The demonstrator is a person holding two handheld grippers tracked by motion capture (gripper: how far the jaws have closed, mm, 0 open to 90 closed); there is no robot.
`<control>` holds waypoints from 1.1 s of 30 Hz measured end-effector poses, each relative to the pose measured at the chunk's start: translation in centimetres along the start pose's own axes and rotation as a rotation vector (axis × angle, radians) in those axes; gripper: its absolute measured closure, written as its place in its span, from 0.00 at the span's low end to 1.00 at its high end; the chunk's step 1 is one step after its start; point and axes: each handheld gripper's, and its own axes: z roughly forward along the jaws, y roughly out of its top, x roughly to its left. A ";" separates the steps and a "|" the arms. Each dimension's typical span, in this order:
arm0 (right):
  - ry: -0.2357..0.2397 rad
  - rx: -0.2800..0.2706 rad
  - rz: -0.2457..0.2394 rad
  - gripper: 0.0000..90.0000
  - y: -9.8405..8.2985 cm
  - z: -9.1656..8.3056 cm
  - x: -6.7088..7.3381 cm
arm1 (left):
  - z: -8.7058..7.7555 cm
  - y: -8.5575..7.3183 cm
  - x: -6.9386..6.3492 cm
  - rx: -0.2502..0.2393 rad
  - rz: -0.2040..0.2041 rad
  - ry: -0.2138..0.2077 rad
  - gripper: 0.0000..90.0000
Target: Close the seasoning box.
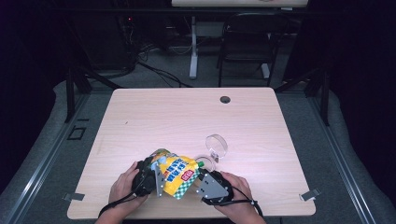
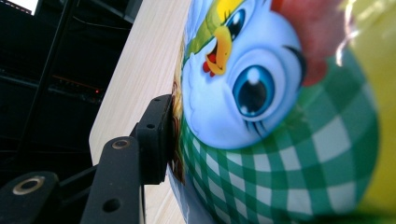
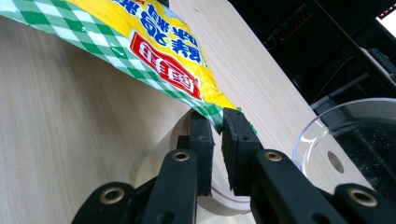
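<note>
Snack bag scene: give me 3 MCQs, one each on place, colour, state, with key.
1. Where does the clear cup lie?
A. beyond the snack bag, toward the table's middle
B. at the table's far left corner
C. on the floor

2. What colour is the checked band on the bag?
A. red and black
B. green and white
C. purple and orange

3. What is the right gripper doing?
A. hanging open, away from the bag
B. holding the cup
C. pinching the bag's corner

Key: 1 A, the high view shows it past the bag; 2 B, green-white checks in both gripper views; 3 C, the right gripper view shows the corner between its pads.
</note>
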 end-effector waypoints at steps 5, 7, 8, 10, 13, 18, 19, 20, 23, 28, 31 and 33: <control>-0.001 -0.004 0.005 0.92 0.0 0.0 0.1 | 0.0 0.0 0.0 0.000 0.004 0.003 0.57; 0.000 -0.006 0.008 0.91 0.0 0.0 0.1 | 0.0 0.0 0.0 0.003 0.007 0.009 0.57; 0.000 -0.007 0.008 0.90 0.0 0.1 0.1 | -0.1 0.0 0.0 0.004 0.009 0.011 0.57; -0.002 -0.007 0.008 0.90 0.0 0.1 0.2 | -0.1 0.0 0.0 0.004 0.010 0.013 0.57; -0.003 -0.005 0.009 0.90 -0.1 0.1 0.2 | -0.1 0.0 0.0 0.006 0.016 0.019 0.57; -0.003 -0.006 0.010 0.90 -0.2 0.2 0.3 | -0.1 0.1 -0.1 0.006 0.026 0.034 0.57; -0.002 -0.005 0.009 0.90 -0.2 0.2 0.3 | -0.1 0.1 -0.1 0.006 0.030 0.038 0.57; -0.002 -0.005 0.011 0.90 -0.2 0.2 0.3 | -0.1 0.1 0.0 0.003 0.035 0.043 0.57; -0.002 -0.007 0.013 0.90 -0.3 0.2 0.3 | -0.2 0.1 0.0 0.007 0.044 0.052 0.57; -0.004 -0.007 0.018 0.90 -0.3 0.3 0.4 | -0.3 0.1 0.0 0.013 0.053 0.065 0.57; -0.004 -0.005 0.020 0.90 -0.4 0.3 0.5 | -0.4 0.1 -0.1 0.016 0.059 0.072 0.57; -0.004 -0.006 0.025 0.90 -0.4 0.4 0.5 | -0.4 0.1 -0.1 0.019 0.061 0.078 0.57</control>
